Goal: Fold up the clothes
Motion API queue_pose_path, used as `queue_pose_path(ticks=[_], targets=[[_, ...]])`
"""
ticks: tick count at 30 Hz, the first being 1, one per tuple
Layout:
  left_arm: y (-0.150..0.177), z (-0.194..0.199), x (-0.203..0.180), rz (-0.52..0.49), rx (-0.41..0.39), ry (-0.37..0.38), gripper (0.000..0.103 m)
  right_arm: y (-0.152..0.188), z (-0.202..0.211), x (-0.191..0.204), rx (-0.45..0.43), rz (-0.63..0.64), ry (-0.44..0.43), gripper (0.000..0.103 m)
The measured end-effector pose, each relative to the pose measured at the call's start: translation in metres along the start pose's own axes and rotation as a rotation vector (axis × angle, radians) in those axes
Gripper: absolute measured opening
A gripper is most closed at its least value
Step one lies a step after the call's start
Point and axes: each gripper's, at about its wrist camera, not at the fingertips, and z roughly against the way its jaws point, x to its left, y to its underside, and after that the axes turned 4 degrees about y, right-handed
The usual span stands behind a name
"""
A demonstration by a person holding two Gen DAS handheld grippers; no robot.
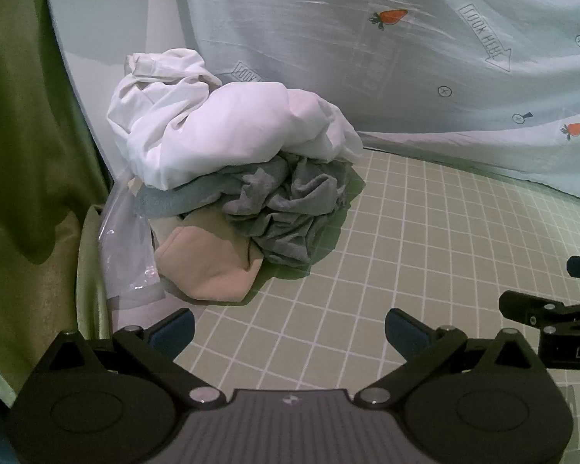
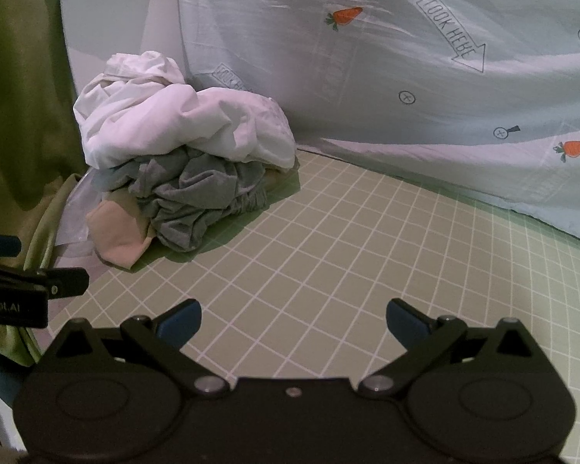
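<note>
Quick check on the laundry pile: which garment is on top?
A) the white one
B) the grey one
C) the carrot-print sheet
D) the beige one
A: the white garment lies crumpled over the grey garment, with the beige garment lowest at the front.

Black hand-held gripper [image 1: 290, 328], blue pads [image 1: 176, 330]

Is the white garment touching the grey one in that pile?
Touching. In the left wrist view the white garment lies right on top of the crumpled grey garment, with no gap along their shared edge.
</note>
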Motion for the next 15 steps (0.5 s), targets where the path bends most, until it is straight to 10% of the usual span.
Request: queue_pose_path(ticks=[15], targets=[[-0.0013, -0.0037, -0.0004, -0.002, 0.0, 0.0, 0.103, -0.0006, -0.0036, 0.0011, 0.007, -0.008, 0.008, 0.103]])
